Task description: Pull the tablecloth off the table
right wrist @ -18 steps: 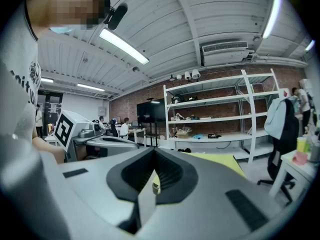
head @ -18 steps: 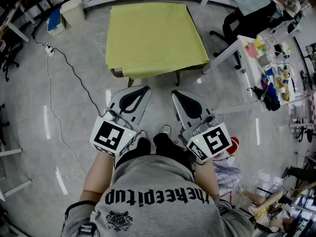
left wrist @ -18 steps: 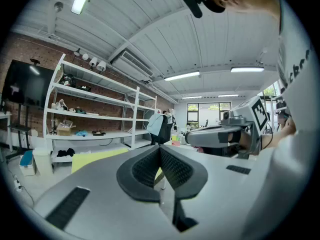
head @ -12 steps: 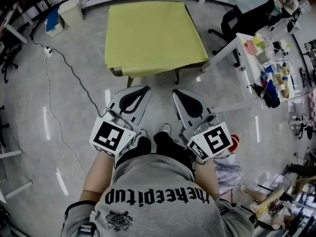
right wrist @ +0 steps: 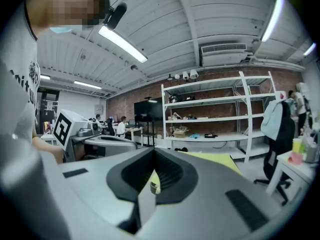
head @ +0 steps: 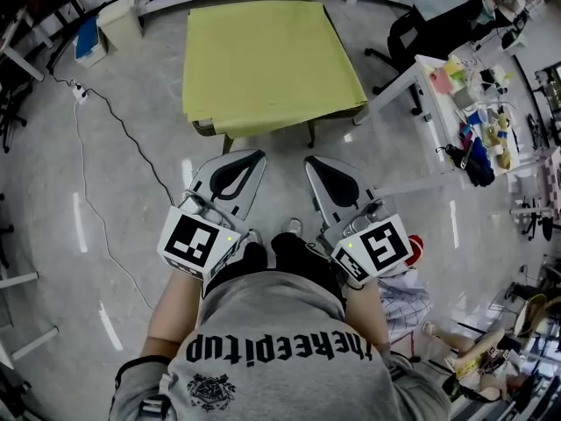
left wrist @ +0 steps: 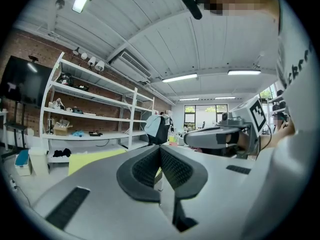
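Two claws: the left claw (head: 248, 158) and the right claw (head: 317, 165) are held side by side in front of the person's waist, aimed roughly level at the counter (head: 204, 129).
Left claw state: clenched on nothing. In the left gripper view its ribbed pads (left wrist: 150, 166) meet along one line with no cloth between them.
Right claw state: clenched on nothing. The right gripper view shows its pads (right wrist: 167, 174) together, with only a sliver of distant yellow showing past them.
Tablecloth: the yellow-green tablecloth (head: 267, 60) lies spread over the whole top of the counter. Its near hem hangs over the front edge, and it is a little bunched at the near left corner. It is well apart from both claws.
Counter: a small table on dark legs, standing on the grey floor straight ahead of the person.
Step in hand: judged to be the approach. No grip has been taken, so the pull has not begun.
Next move calls for: closing the gap to the counter and releasing both claws. Each then bites the hanging near hem, one toward either corner, before drawing back low and evenly so the cloth slides off.
Watch for: the power cable (head: 114, 121) trailing over the floor at the left.
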Demonstrator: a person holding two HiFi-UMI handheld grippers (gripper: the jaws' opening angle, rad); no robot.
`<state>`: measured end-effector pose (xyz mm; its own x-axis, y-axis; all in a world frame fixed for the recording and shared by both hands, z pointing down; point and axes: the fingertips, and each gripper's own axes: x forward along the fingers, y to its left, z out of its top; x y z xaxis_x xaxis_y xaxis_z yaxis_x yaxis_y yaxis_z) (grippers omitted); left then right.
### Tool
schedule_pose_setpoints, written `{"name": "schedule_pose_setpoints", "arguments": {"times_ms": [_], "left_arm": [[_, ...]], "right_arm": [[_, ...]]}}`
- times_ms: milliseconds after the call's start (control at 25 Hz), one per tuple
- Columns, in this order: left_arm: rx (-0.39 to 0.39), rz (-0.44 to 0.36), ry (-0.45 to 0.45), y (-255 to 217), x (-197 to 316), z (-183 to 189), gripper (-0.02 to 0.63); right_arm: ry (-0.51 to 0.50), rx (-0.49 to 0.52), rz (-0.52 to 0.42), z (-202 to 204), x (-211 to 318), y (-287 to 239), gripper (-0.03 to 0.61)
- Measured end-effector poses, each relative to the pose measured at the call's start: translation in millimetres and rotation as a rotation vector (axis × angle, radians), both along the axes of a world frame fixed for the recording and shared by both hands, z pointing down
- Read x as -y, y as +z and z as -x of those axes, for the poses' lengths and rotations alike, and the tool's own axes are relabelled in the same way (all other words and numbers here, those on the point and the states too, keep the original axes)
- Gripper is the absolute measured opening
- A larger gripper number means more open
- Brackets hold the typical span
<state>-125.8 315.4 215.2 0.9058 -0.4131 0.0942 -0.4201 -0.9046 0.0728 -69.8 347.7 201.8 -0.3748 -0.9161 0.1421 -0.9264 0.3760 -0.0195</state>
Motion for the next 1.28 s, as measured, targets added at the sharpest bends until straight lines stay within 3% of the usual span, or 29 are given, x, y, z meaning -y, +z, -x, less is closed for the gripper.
{"name": "schedule_pose_setpoints", "arguments": {"times_ms": [240,560,1280], "left_arm": [[-0.011,0.007,-0.007,3,10,-4,0.015],[-0.022,0.021,-0.027,8,39,-29,0.015],[-0.016,0.028,-0.036,20,127,-183,0.015]], "right_arm": [[0.007,0.025,-0.003,-8,6,1,0.011],[0.056,0.026,0.003,-51,31,7,0.011],[0.041,0.027,0.032,-203,133,22,0.011]]}}
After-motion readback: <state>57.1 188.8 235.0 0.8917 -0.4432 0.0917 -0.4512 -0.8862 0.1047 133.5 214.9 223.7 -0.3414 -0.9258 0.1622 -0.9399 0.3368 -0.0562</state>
